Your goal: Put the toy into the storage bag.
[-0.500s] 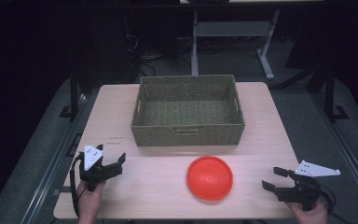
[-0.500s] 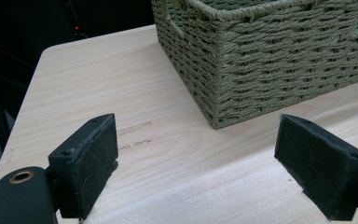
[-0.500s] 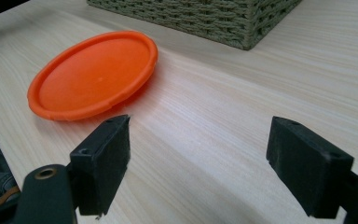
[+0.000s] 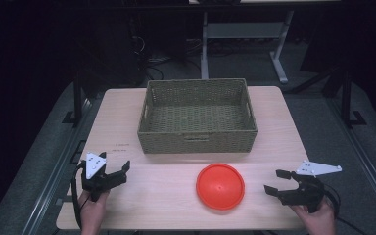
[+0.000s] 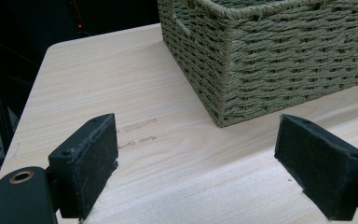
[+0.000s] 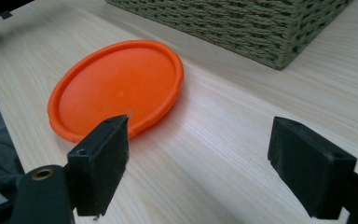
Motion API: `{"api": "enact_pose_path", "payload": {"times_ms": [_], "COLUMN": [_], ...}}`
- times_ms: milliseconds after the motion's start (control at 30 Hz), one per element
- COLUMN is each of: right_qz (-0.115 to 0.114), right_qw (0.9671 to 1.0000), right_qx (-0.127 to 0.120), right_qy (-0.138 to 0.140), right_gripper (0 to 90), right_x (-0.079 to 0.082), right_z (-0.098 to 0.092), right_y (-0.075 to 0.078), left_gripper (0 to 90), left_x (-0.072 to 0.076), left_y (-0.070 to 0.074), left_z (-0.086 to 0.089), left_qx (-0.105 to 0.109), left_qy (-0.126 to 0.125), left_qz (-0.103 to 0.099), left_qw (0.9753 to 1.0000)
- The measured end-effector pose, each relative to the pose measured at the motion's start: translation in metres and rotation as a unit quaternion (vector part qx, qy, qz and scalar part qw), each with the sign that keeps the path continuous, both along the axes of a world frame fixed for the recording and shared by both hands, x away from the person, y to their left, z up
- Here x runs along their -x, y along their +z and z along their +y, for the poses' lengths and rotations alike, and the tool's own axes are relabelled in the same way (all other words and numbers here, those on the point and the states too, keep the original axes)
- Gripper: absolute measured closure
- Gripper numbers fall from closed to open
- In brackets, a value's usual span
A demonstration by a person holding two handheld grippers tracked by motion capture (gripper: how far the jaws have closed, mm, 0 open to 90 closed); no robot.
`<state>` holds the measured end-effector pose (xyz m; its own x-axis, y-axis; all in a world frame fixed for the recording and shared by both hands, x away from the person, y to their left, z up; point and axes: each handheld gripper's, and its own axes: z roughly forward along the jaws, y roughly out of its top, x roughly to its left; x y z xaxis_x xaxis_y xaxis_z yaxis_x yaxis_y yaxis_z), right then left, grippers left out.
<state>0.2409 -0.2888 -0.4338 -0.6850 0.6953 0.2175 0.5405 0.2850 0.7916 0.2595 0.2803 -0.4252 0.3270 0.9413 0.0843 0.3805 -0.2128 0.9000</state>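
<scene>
Orange disc lower centre of high view, flat on table, just below basket. Right gripper lower right, jaws wide, empty, near disc. Left gripper lower left, jaws apart, empty. Path to disc clear.

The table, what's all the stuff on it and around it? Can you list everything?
Basket: one, green-grey woven, open top, nothing seen inside, at the middle of the table's far half.
Disc: one, orange, round, lying flat on the table in front of the basket, nearer the right gripper.
Table: one, pale wood, carrying the basket and disc.
Desk frame: one, grey metal legs, on the dark floor beyond the table.
Left gripper: one, black, jaws open, near the table's front left corner, held in the left hand.
Right gripper: one, black, jaws open, near the front right corner, held in the right hand.
</scene>
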Motion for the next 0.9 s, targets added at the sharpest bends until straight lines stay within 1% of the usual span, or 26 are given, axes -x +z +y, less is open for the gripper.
{"api": "enact_pose_path", "payload": {"times_ms": [33,100,200,267,367,467,500,533,567,633,733,767,800,833,867,900], "right_qz": [0.002,0.005,0.012,0.012,0.019,0.027,0.036,0.036,0.04,0.052,0.057,0.063,0.063,0.069,0.069,0.074], "right_qw": [1.0,1.0,0.9997,0.9997,0.9993,0.9989,0.9983,0.9983,0.998,0.9972,0.9965,0.9956,0.9956,0.9945,0.9945,0.9938], "right_qx": [0.0,0.0,0.004,0.005,0.01,0.014,0.017,0.017,0.018,0.019,0.025,0.031,0.031,0.039,0.039,0.039], "right_qy": [0.006,0.008,0.019,0.022,0.03,0.037,0.042,0.042,0.046,0.051,0.055,0.062,0.062,0.069,0.069,0.074], "right_gripper": [19.6,19.6,19.1,19.0,18.7,18.2,18.0,18.0,17.9,17.8,17.9,17.9,17.9,18.0,18.0,18.0], "right_x": [-0.004,-0.006,-0.013,-0.015,-0.02,-0.025,-0.028,-0.028,-0.032,-0.036,-0.04,-0.043,-0.043,-0.048,-0.048,-0.05], "right_z": [0.003,0.005,0.013,0.015,0.022,0.027,0.031,0.031,0.035,0.04,0.045,0.051,0.051,0.057,0.057,0.06], "right_y": [0.003,0.004,0.01,0.011,0.015,0.018,0.02,0.02,0.02,0.021,0.022,0.023,0.023,0.023,0.023,0.023], "left_gripper": [12.8,12.8,12.8,12.8,12.8,12.8,12.8,12.7,12.8,12.8,12.7,12.8,12.8,12.8,12.8,12.8], "left_x": [0.0,0.0,0.0,0.001,0.001,0.0,0.0,0.0,0.0,0.0,0.0,0.0,0.0,0.0,0.0,-0.001], "left_y": [0.0,0.0,0.0,0.0,0.001,0.0,0.0,0.0,0.0,0.0,0.0,0.0,0.0,0.0,0.0,0.0], "left_z": [0.0,-0.001,0.0,0.0,0.0,0.0,0.0,0.0,0.0,0.0,0.0,0.0,0.0,0.0,0.0,0.0], "left_qx": [-0.002,-0.003,-0.001,-0.001,-0.003,-0.001,-0.001,-0.001,-0.001,0.0,0.0,0.002,0.002,0.003,0.003,0.003], "left_qy": [-0.001,-0.001,-0.001,-0.001,-0.003,-0.002,-0.002,-0.002,-0.002,-0.002,-0.002,-0.001,-0.001,-0.001,-0.001,-0.001], "left_qz": [0.001,0.001,0.0,0.0,-0.002,-0.001,-0.001,-0.001,0.0,-0.001,-0.001,0.0,0.0,0.001,0.001,0.001], "left_qw": [1.0,1.0,1.0,1.0,1.0,1.0,1.0,1.0,1.0,1.0,1.0,1.0,1.0,1.0,1.0,1.0]}}
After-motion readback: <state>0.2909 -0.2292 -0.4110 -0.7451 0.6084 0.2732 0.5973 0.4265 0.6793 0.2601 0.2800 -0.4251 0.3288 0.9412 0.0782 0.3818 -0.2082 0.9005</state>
